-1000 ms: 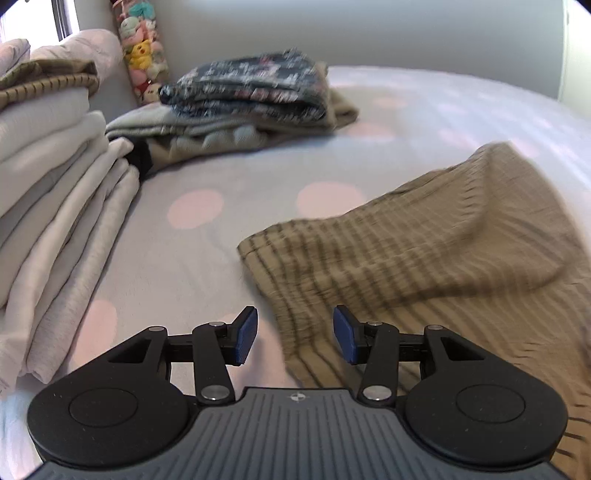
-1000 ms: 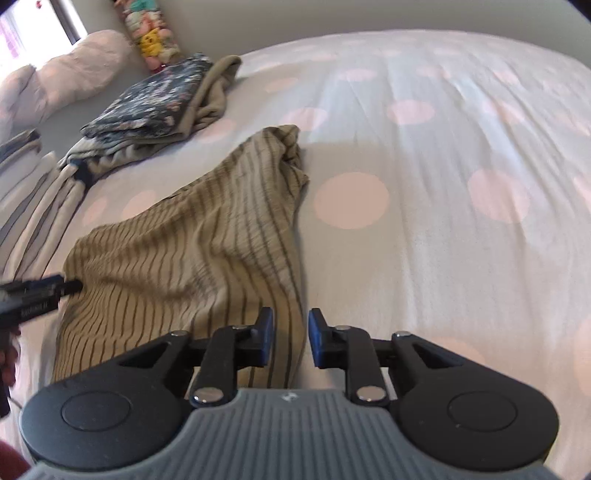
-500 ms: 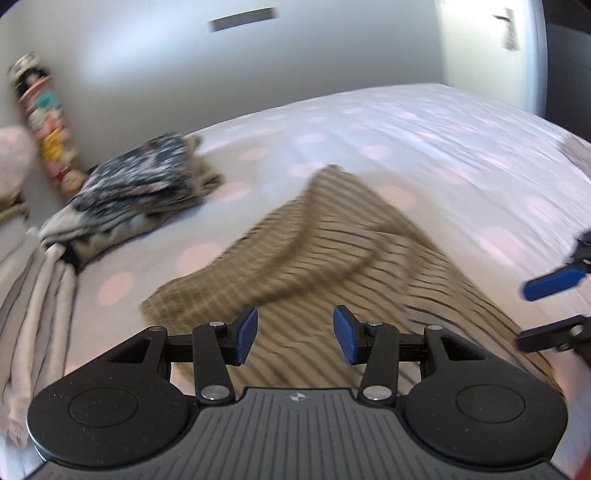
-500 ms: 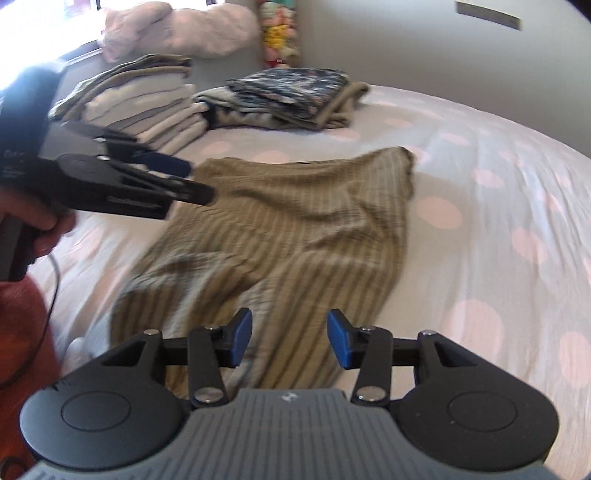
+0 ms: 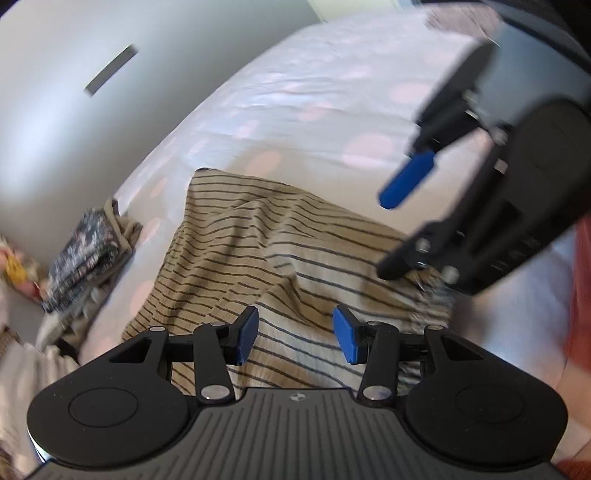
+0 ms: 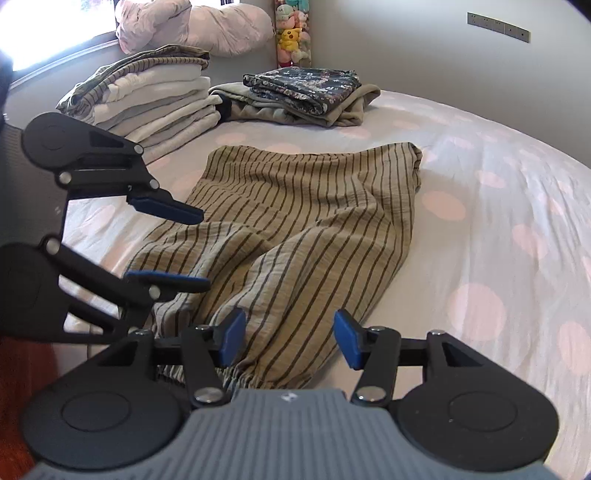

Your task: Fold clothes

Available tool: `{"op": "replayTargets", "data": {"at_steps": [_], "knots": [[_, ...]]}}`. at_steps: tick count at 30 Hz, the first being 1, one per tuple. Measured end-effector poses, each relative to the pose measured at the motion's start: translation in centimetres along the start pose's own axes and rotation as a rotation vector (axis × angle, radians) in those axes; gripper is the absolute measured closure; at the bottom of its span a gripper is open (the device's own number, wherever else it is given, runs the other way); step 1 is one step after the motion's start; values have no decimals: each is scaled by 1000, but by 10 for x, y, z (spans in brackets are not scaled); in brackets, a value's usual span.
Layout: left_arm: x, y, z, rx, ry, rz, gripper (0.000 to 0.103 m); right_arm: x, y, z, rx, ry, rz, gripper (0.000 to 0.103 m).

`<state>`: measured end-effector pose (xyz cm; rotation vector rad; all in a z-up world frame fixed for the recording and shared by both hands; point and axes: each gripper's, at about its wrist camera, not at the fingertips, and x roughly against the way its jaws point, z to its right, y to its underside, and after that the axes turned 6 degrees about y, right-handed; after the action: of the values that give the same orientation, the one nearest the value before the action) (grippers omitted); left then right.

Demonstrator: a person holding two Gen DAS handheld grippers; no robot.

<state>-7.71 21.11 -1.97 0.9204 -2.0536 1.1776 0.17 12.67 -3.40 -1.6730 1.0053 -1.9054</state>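
Note:
A tan garment with dark stripes (image 6: 314, 221) lies spread and rumpled on the polka-dot bed; it also shows in the left wrist view (image 5: 266, 251). My right gripper (image 6: 290, 339) is open and empty, just above the garment's gathered near hem. My left gripper (image 5: 295, 338) is open and empty over the garment's near edge. In the right wrist view the left gripper (image 6: 199, 247) comes in from the left, jaws apart, above the garment's left side. In the left wrist view the right gripper (image 5: 395, 232) sits at the upper right, open.
A tall stack of folded pale clothes (image 6: 155, 99) stands at the back left. A folded dark floral piece on a beige one (image 6: 303, 92) lies behind the garment. Pillows (image 6: 192, 26) and plush toys (image 6: 291, 33) line the wall. Bedsheet (image 6: 498, 221) stretches to the right.
Both grippers have swung to the garment's near end and come close together. The right gripper's jaws have opened wider. The garment lies flatter.

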Motion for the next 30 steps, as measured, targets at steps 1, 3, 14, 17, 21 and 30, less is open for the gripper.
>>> {"op": "replayTargets", "data": {"at_steps": [1, 3, 14, 17, 21, 30], "knots": [[1, -1, 4, -15, 9, -8, 60, 1, 0, -1, 7, -4, 2, 46], [5, -2, 10, -33, 24, -28, 60, 3, 2, -4, 17, -7, 1, 45], [33, -17, 35, -158, -23, -85, 53, 20, 13, -6, 6, 17, 3, 40], [34, -17, 35, -156, -7, -83, 52, 23, 13, -8, 0, 26, 12, 40], [30, -5, 38, -179, 1, -82, 45, 23, 12, -16, 35, 38, 3, 39], [19, 40, 49, -316, 104, -27, 41, 25, 11, -26, 108, -2, -26, 39]]}}
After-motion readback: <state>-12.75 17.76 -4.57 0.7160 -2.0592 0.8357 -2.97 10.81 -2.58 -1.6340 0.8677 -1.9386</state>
